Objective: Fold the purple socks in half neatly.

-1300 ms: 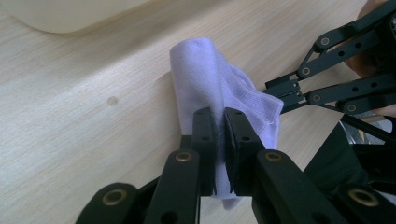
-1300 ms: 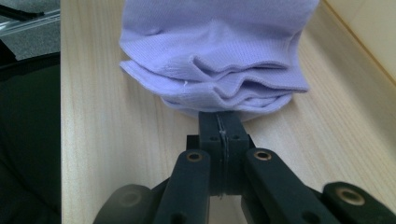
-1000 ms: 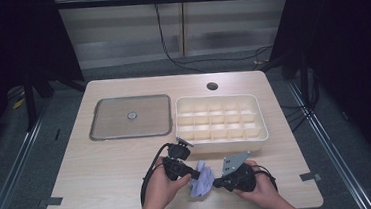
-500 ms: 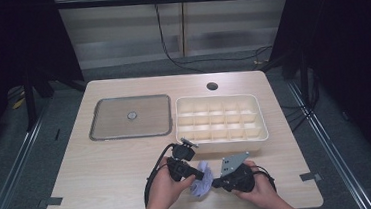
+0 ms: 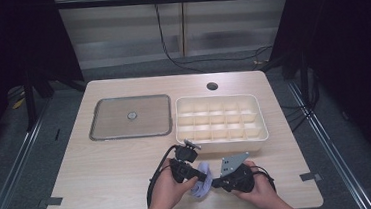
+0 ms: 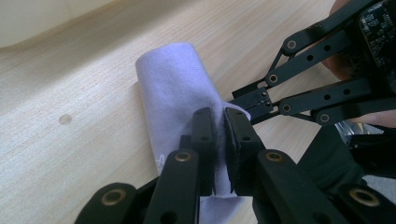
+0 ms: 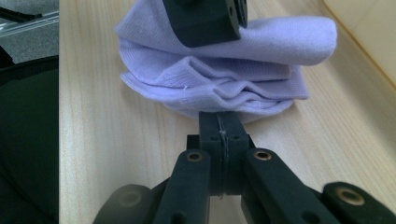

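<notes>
High view puts us at the near edge of the tabletop (image 5: 103, 166), both hands working a small lilac cloth (image 5: 201, 181) that lies bunched between them, just in front of the cream compartment tray (image 5: 260, 128). We judge this to be mid-fold. Our left gripper (image 6: 219, 123) has its fingers pinching a fold of the cloth, seen up close in the left gripper view. Our right gripper (image 7: 220, 122) has its fingers pressed together at the lower hem of the cloth (image 7: 224, 70); whether fabric is caught there we cannot tell. Next, we would draw the pinched layer over and flatten it without dragging the bundle. We find no brand, label or writing to read.
</notes>
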Tool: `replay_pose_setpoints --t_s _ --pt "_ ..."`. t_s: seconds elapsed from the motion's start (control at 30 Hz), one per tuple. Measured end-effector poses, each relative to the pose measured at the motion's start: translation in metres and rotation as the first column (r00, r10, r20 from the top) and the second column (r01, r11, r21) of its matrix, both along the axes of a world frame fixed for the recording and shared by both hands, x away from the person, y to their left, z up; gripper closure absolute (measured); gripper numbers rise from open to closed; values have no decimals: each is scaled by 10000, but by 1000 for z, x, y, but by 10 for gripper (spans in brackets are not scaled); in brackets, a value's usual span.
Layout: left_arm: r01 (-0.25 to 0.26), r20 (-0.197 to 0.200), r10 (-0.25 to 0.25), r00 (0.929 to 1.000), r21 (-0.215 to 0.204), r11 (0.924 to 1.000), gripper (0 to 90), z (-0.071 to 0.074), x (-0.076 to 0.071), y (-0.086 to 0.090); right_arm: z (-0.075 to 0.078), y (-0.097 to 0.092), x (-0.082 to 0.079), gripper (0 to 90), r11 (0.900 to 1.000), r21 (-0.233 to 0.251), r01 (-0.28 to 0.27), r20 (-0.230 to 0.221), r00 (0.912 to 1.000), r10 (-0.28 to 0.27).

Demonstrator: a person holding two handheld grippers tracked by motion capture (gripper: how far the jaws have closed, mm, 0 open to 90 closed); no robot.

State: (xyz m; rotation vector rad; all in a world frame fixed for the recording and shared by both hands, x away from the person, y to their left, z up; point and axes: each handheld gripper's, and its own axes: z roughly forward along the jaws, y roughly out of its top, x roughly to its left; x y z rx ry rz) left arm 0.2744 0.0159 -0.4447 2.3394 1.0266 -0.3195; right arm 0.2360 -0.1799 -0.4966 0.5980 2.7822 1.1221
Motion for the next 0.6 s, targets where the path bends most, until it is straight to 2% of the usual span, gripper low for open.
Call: replay_pose_setpoints --t_s 0.13,0.47,0.6 --pt "70 2 -70 10000 101 9999 831 0 0 -1 0 0 0 900 10000 6 -7 10 10000 7" --pt "131 -53 -131 9999 8 9999 832 -5 -4 -9 0 1 0 900 10000 21 -29 51 10000 29" --pt "193 -9 -193 9998 125 9997 831 -9 -7 -14 0 0 -1 900 10000 5 -63 27 10000 63"
